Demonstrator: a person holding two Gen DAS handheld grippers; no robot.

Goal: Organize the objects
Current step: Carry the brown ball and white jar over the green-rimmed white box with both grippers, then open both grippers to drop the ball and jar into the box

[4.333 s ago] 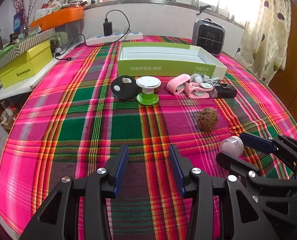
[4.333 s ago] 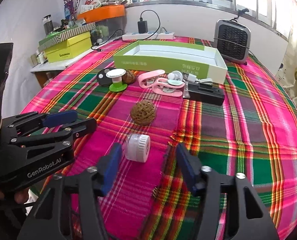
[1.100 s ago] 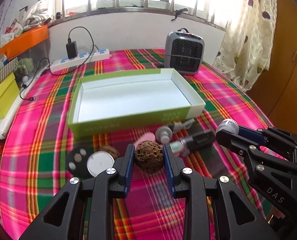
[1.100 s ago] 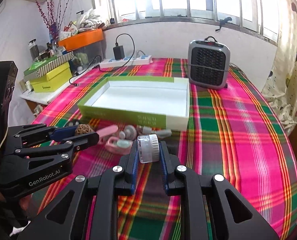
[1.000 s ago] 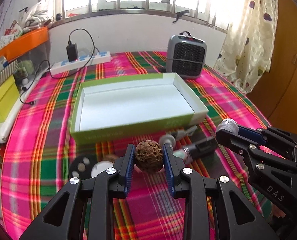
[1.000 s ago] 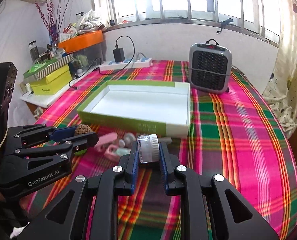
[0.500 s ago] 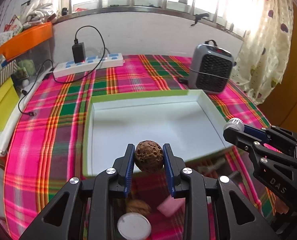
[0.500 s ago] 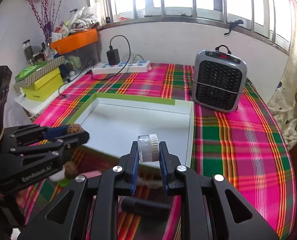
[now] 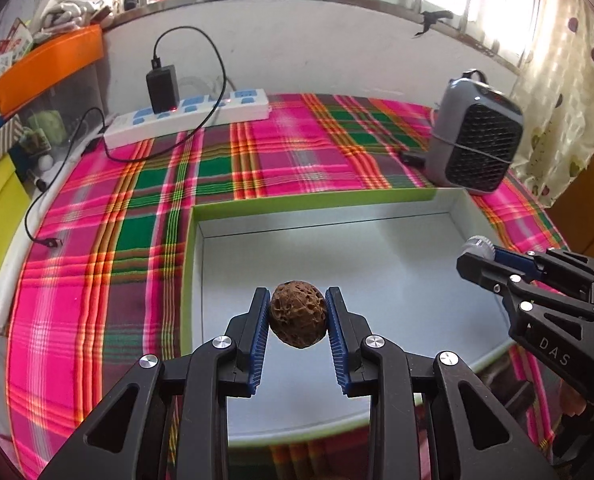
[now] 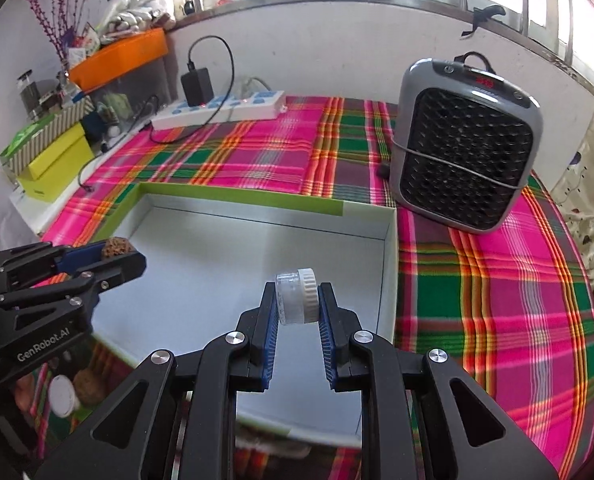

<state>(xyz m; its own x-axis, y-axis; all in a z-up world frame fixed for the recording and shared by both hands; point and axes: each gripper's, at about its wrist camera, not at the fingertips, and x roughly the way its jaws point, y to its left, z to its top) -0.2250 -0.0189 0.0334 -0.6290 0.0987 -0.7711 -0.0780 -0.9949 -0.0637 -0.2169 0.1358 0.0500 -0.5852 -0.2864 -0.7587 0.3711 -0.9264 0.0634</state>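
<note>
My left gripper (image 9: 297, 316) is shut on a brown wrinkled walnut (image 9: 297, 313), held in the air over the left half of the empty white inside of the green-rimmed box (image 9: 377, 200). My right gripper (image 10: 296, 302) is shut on a small clear jar with a white cap (image 10: 297, 296), held over the right half of the same box (image 10: 237, 200). In the left wrist view the right gripper (image 9: 473, 254) shows at the right with the jar (image 9: 477, 243). The right wrist view has the left gripper (image 10: 121, 254) at the left with the walnut (image 10: 115, 248).
A grey fan heater (image 10: 465, 144) stands just beyond the box's far right corner. A white power strip (image 9: 185, 114) with a black charger lies at the back. Yellow and orange boxes (image 10: 57, 156) sit on a side shelf. Another walnut and a white-topped item (image 10: 63, 394) lie before the box.
Both grippers have carried their objects away from the row of small things and forward over the box's near wall. They now hang above its white inside, slightly lower.
</note>
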